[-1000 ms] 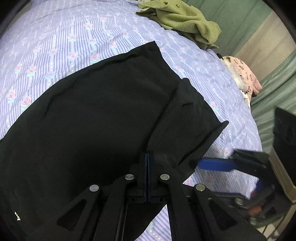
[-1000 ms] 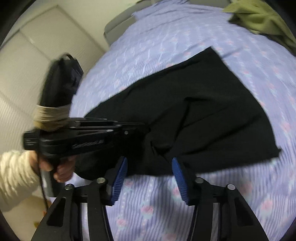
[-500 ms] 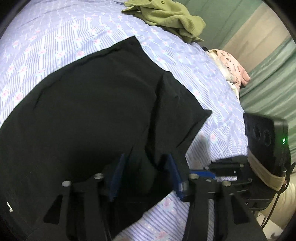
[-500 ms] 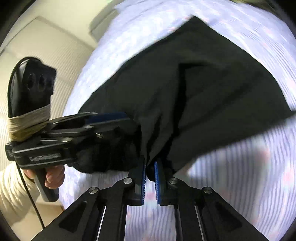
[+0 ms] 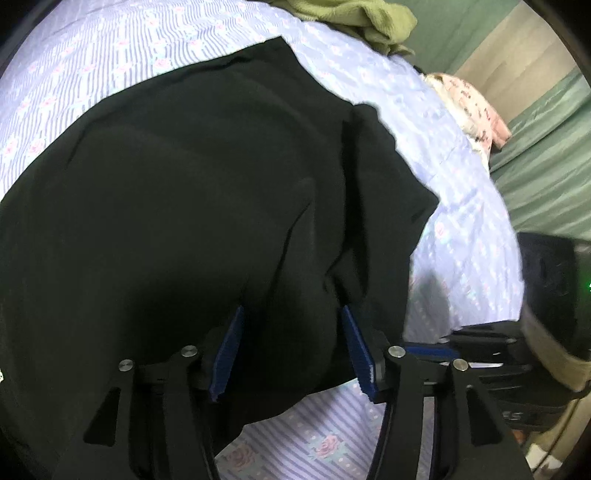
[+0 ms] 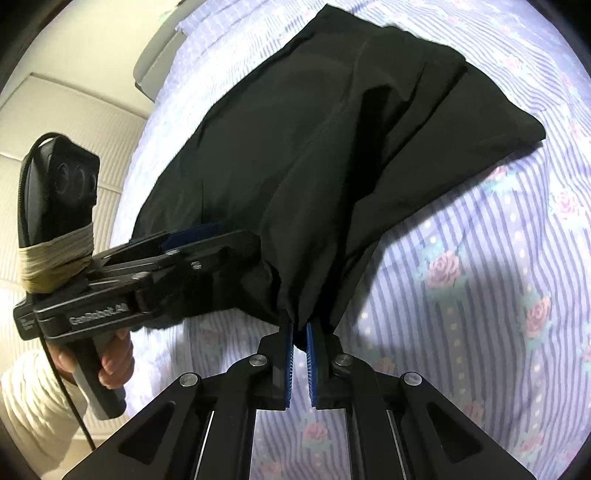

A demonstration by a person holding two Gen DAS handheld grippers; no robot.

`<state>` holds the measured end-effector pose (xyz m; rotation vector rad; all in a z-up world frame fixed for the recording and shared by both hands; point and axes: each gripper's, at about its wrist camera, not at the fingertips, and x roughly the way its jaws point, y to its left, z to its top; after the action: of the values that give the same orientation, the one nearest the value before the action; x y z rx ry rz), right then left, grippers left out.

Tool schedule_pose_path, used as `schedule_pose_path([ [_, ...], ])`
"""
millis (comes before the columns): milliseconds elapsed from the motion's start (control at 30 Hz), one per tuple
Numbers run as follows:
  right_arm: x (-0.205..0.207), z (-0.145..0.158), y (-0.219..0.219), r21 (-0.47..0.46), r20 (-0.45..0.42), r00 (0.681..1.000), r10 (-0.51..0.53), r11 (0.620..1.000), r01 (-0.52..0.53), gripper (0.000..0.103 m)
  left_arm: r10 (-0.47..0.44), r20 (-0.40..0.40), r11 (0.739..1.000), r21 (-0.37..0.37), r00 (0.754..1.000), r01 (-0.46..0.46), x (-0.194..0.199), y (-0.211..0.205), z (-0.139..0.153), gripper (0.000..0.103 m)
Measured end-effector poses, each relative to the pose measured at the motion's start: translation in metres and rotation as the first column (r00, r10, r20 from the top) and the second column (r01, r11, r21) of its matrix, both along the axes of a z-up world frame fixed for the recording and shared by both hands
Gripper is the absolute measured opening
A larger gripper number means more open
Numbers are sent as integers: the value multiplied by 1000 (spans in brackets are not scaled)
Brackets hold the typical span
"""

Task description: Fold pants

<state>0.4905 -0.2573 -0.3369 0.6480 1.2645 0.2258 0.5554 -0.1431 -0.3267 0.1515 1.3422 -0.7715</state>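
Left wrist: left tongs point(image 5: 291, 347) have just been opening, jaws wide apart, black pants point(image 5: 192, 206) fabric bulging between the blue pads point(image 5: 227, 356) but not pinched. Pants lie spread on the bed point(image 5: 461, 206), striped floral sheet. Green garment point(image 5: 354, 16) at far edge, pink cloth point(image 5: 476, 110) off to the right.

Right wrist: right tongs point(image 6: 300, 354) closed narrow, clamped on a bunched edge of the pants point(image 6: 332, 155), cloth pulled up from the bed point(image 6: 480, 280). Left tongs point(image 6: 207, 243) reach into the fabric beside it, held by a hand point(image 6: 110, 363) in a cream sleeve point(image 6: 33, 406).

Left tongs point(image 5: 291, 347) just opening; right tongs point(image 6: 300, 360) clamped.
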Motion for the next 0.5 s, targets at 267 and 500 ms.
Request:
schedule_pose_path([
  [267, -15, 30, -33, -120, -7, 993, -115, 986, 113, 38, -21, 72, 998, 61, 997, 16, -16, -3, 6, 58],
  [500, 24, 68, -90, -190, 182, 947, -265, 935, 298, 40, 65, 240, 997, 13, 969, -70, -21, 1, 53, 63],
])
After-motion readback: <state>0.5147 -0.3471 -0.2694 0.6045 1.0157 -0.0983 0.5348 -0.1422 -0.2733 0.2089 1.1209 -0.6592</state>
